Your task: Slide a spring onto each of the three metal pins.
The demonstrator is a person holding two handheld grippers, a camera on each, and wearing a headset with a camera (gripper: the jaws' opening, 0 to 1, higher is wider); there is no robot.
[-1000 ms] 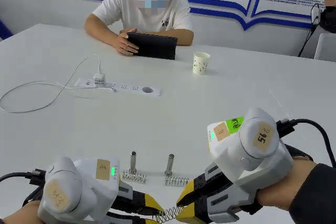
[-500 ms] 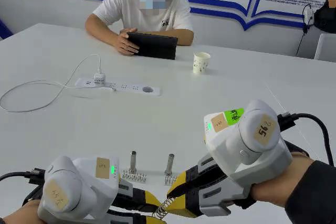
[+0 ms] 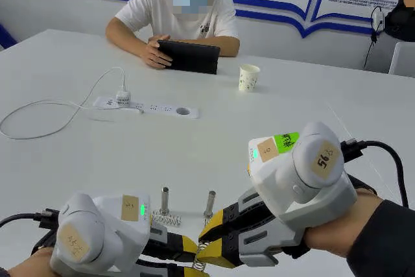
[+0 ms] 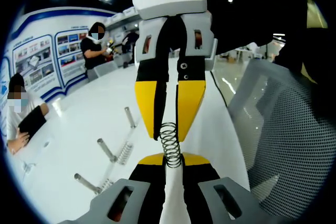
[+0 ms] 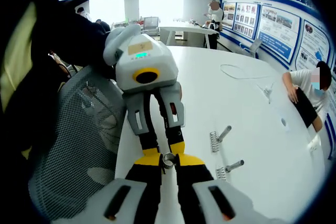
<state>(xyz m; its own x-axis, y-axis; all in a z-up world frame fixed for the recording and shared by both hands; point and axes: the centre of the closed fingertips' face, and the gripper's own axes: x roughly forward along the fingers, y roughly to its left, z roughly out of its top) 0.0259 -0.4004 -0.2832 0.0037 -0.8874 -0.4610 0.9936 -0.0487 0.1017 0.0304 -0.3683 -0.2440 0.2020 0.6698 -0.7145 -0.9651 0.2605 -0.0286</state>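
Between left claw (image 4: pixel 169 162) and right claw (image 5: pixel 168 163), spring (image 4: pixel 169 142) clamped at each end

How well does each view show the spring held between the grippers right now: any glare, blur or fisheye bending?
Head view: even light and sharp, but the spring is small and sits at the bottom edge. Left gripper view: the spring is sharp at the centre with distinct coils, while the table curves with the fisheye. Right gripper view: the spring shows end-on as a small ring, and the bright windows at the top are washed out.

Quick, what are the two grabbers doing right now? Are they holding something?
The left gripper: shut on one end of the spring.
The right gripper: shut on the other end of the same spring.
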